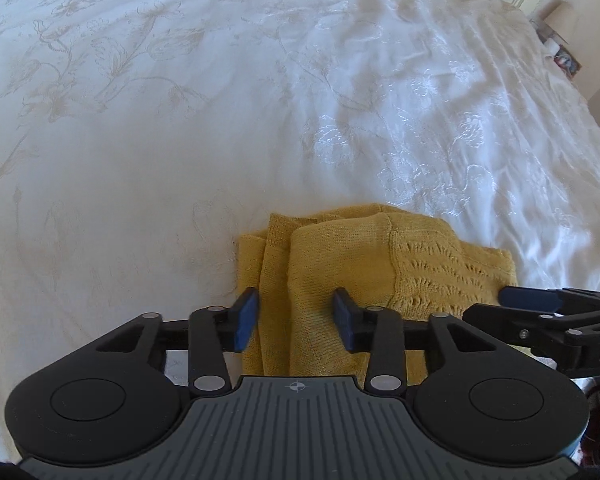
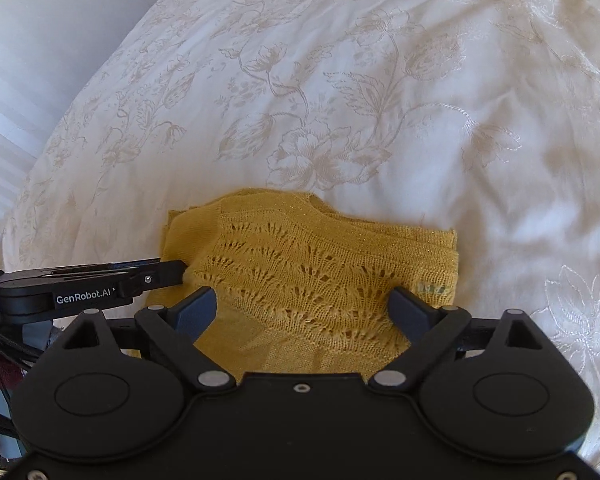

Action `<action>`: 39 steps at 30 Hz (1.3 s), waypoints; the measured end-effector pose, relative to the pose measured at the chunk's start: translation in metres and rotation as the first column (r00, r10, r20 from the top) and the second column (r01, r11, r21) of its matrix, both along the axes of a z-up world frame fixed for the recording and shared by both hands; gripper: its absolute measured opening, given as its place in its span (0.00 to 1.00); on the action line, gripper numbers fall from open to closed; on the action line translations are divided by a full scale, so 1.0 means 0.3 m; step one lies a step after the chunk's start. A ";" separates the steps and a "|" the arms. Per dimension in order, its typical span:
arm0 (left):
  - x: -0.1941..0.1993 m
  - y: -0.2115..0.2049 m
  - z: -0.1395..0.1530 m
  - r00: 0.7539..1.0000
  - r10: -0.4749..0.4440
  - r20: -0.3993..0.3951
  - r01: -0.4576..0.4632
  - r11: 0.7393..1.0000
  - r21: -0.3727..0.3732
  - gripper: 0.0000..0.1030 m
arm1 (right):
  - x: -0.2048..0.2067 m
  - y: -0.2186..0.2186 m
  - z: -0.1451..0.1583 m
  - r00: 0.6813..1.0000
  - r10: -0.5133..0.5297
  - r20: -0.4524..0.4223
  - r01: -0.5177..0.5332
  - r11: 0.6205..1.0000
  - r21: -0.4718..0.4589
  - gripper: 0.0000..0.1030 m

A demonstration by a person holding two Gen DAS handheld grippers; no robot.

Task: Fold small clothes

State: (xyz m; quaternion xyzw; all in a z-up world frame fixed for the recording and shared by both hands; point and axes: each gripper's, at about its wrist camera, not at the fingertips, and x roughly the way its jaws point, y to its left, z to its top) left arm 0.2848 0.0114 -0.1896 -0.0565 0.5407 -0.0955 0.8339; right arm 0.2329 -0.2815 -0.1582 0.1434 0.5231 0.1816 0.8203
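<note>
Lying folded on embroidered white bedspread, mustard lace-knit garment; left tongs and right tongs spread apart above it.

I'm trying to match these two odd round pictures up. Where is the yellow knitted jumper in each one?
Left wrist view: the yellow knitted jumper lies low and just right of centre, folded, beyond the open left gripper.
Right wrist view: it lies low at centre, lace panel facing up, beyond the open right gripper.
Shared landmark: the white bedspread with its flower embroidery, under the jumper in both.
</note>
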 end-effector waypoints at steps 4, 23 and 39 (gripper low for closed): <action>-0.054 0.008 0.073 0.997 -0.011 0.074 0.010 1.000 0.008 0.77 | -0.070 -0.030 0.055 0.997 -0.045 0.057 0.043 0.999 0.029 1.00; -0.345 -0.123 0.294 0.994 -0.010 0.107 -0.002 0.994 0.105 0.98 | -0.391 -0.075 0.261 0.981 -0.087 0.174 0.101 0.992 -0.070 1.00; -0.450 -0.141 0.369 0.992 0.081 0.097 -0.101 0.969 0.224 0.97 | -0.549 -0.068 0.380 0.953 -0.116 0.281 0.164 0.975 -0.152 0.99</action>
